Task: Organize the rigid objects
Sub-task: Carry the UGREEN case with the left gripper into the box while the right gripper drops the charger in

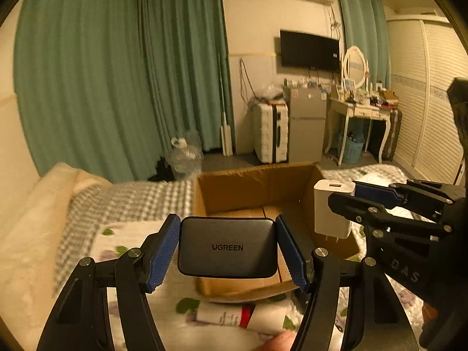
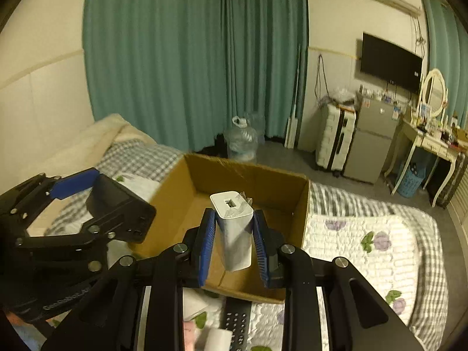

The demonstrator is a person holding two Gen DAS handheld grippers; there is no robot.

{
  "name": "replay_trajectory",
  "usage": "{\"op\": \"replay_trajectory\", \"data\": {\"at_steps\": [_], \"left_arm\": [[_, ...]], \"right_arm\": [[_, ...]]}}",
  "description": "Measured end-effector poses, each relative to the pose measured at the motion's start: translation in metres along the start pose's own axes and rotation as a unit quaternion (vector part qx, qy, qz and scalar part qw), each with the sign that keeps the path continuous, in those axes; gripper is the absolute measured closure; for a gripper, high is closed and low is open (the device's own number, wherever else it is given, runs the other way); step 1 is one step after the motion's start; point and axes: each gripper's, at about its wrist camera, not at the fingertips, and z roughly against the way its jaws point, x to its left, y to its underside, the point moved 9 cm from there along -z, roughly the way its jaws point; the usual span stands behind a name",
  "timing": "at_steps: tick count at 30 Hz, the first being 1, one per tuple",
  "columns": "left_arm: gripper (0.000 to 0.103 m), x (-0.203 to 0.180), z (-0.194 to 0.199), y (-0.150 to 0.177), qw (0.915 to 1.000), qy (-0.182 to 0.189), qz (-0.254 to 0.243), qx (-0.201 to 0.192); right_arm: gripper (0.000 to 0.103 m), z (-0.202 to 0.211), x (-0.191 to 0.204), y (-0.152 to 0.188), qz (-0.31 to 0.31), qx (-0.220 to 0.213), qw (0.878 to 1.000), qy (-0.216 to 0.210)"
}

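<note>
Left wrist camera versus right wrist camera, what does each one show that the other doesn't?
Only the left wrist view shows the UGREEN lettering on the dark charger held in the left tongs, and a white tube on the bedspread. Only the right wrist view shows a black remote lying below the box. Both show the cardboard box, the white charger gripped by the right tongs, the green curtains and the TV.

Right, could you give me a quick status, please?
Left gripper shut on black charger. Right gripper shut on white charger. Both above open cardboard box; nothing blocking.
</note>
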Motion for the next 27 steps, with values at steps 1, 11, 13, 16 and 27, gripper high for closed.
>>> {"op": "replay_trajectory", "data": {"at_steps": [1,11,13,16,27], "left_arm": [[0.036,-0.001,-0.010,0.004,1.0000,0.000,0.002,0.008],[0.036,-0.009,-0.068,0.024,0.9994,-0.003,-0.014,0.031],[0.036,-0.009,-0.071,0.026,0.9992,-0.007,-0.021,0.033],[0.035,-0.007,-0.074,0.030,0.9990,-0.006,-0.013,0.042],[0.031,-0.007,-0.042,0.009,0.9995,-0.001,0.027,0.016]], "right_arm": [[0.078,-0.013,-0.005,0.004,-0.001,0.008,1.000,0.003],[0.078,-0.071,-0.044,0.040,-0.035,0.037,0.999,0.000],[0.077,-0.073,-0.048,0.039,-0.040,0.039,0.998,0.004],[0.047,-0.065,-0.051,0.034,-0.033,0.028,0.999,0.029],[0.035,-0.012,-0.072,0.040,-0.041,0.013,0.997,0.068]]}}
